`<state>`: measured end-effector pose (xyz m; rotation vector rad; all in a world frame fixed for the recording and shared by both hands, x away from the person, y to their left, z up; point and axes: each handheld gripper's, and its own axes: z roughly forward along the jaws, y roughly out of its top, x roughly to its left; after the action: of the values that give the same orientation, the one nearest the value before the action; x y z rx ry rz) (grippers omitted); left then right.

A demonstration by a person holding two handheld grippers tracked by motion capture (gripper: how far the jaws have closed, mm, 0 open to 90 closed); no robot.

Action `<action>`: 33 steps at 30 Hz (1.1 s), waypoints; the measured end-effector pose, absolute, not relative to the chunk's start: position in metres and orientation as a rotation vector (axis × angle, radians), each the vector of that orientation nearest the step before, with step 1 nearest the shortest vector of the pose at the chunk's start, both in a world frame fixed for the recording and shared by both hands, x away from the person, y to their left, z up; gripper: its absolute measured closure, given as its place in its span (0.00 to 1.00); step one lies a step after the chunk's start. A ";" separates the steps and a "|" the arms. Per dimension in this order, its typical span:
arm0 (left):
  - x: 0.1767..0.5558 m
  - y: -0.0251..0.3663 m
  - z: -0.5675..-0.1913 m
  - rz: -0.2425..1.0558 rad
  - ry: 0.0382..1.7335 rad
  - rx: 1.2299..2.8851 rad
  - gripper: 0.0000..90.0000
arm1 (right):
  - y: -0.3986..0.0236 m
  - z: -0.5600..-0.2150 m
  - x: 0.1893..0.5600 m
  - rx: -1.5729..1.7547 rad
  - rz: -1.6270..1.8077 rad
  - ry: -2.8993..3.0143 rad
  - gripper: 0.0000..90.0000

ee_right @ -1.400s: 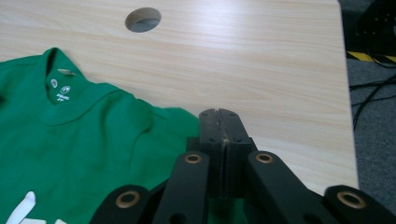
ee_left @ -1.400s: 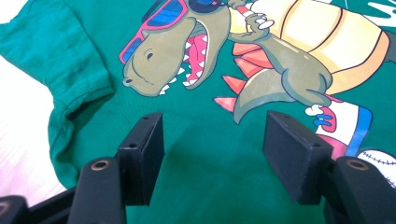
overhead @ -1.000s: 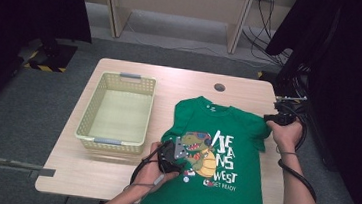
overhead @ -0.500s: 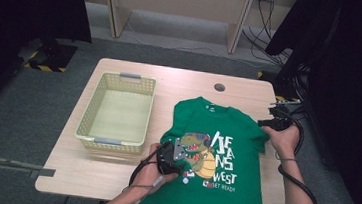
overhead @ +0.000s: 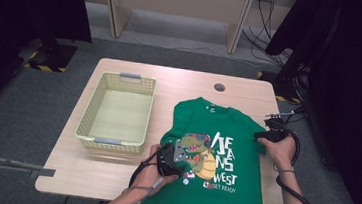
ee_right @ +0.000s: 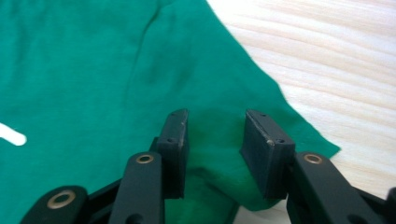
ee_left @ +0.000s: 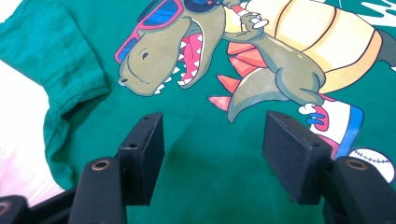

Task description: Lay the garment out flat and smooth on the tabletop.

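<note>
Lying flat, front side up, on the right half of a pale wood-grain bench [overhead: 111, 175]: a green cotton T-shirt [overhead: 226, 131] with a printed cartoon dinosaur and white block lettering, hem toward the near edge. Soft knit cloth, smooth across the chest, slightly rumpled at the sleeves. To its left, well apart from the collar but near the left sleeve, a pale yellow woven plastic basket [overhead: 89, 118], rectangular, with grey handle pieces on both short ends.

From the left gripper view: an olive dinosaur in red-and-blue sunglasses, cream belly, red spikes, a sneaker, part of a baseball, plus a stitched sleeve hem. Left gripper [ee_left: 210, 154] low over the print, black jaws moderately apart, nothing between the pads but flat fabric.

From the right gripper view: plain green cloth and the sleeve's edge against bare wood grain. Right gripper [ee_right: 215, 149] at that sleeve, jaws just been opening, partly apart, a raised fold of green fabric between them, probably no longer pinched, though hard to judge.

From the high view: both hands, trailing black cables, lettering legible.
</note>
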<state>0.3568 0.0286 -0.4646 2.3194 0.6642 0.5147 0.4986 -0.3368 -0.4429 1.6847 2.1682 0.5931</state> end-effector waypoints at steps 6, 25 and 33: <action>0.357 0.028 -0.465 0.507 0.663 2.318 0.41 | -0.343 -0.442 0.500 1.670 0.547 2.132 0.65; 0.347 0.035 -0.462 0.485 0.634 2.335 0.33 | -0.323 -0.445 0.455 1.602 0.624 2.255 0.49; 0.347 0.033 -0.464 0.478 0.631 2.337 0.33 | -0.322 -0.446 0.461 1.574 0.613 2.246 0.48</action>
<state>0.3469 0.0332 -0.4641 2.3370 0.6314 0.4784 0.4613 -0.3222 -0.4461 1.5735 2.2464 0.6128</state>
